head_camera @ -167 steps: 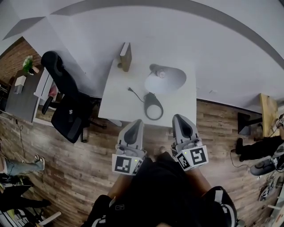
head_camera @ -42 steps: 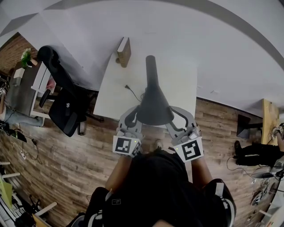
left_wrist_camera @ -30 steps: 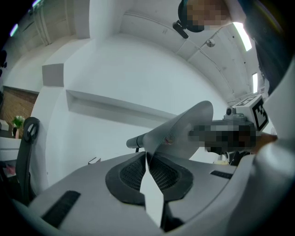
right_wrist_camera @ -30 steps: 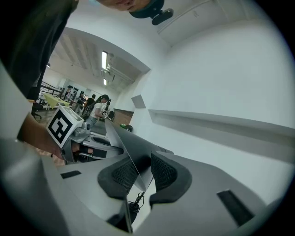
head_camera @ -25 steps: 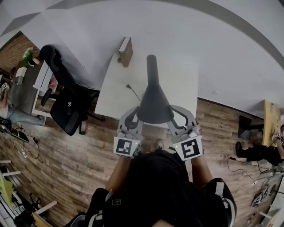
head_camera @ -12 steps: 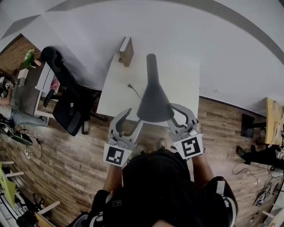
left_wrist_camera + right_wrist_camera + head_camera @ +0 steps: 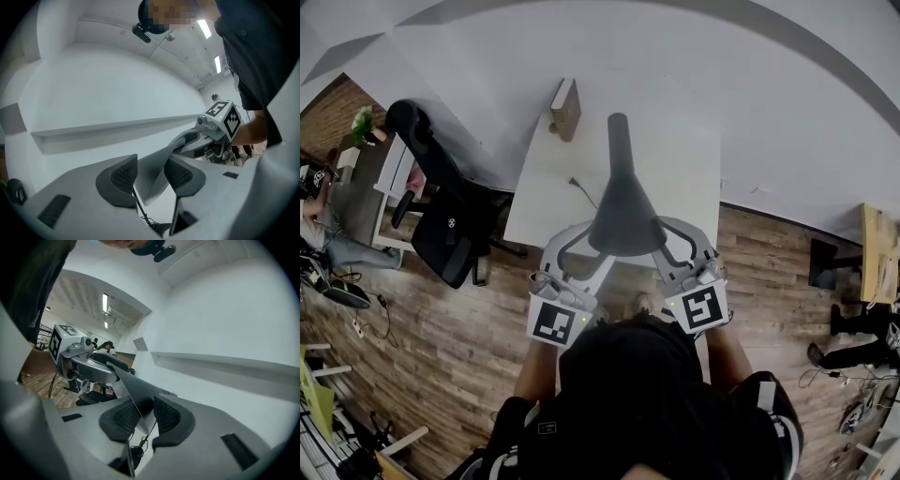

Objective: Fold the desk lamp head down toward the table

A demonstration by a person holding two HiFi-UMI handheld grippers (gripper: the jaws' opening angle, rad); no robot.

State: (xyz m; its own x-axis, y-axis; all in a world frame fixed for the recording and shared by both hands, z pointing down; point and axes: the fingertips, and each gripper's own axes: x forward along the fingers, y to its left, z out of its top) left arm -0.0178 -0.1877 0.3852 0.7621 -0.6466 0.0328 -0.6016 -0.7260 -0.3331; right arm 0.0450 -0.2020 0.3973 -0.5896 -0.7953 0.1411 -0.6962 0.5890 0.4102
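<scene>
Since a second ago the left gripper (image 7: 595,246) has let go: its jaws are spreading wider right now, with the lamp head (image 7: 623,220) rim loose between the pads (image 7: 123,174), no squeeze. The right gripper (image 7: 664,239) pinches the opposite rim, pads tight on the thin edge. That grey cone sits high over the near edge of the white table (image 7: 684,178), its neck (image 7: 619,150) running away from us. Further on, a cord (image 7: 586,197) lies on the tabletop, and a wooden block (image 7: 565,108) stands at the far edge by the wall.
</scene>
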